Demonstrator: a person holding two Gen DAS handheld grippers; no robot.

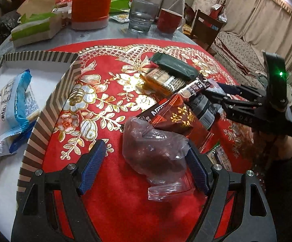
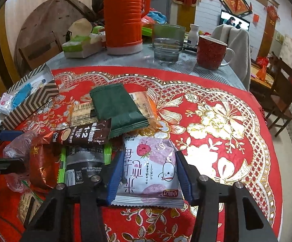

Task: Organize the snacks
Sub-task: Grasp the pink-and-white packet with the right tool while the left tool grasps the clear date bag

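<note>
Gripping a white-and-purple strawberry snack packet [image 2: 150, 167], right gripper [image 2: 149, 173]; left gripper [image 1: 146, 167] gapes wide.

On the dark brown coffee stick [image 2: 83, 136]: "1+2" in white, upside down in the right wrist view, beside Chinese characters too small to make out. On the same stick in the left wrist view [image 1: 199, 85]: only a "2". On a dark packet edge [image 1: 158, 112] in the pile: white letters "NES", the rest covered. On the red-brown packet [image 1: 178, 119]: gold Chinese characters, unreadable at this angle. On the white and purple snack pack [image 2: 150, 167]: large dark Chinese characters, inverted, plus a small red logo near the bottom seam, not legible. On the black frame of the right claw [image 1: 244, 119]: "045" stamped faintly. Elsewhere, fine print only, blurred.
</note>
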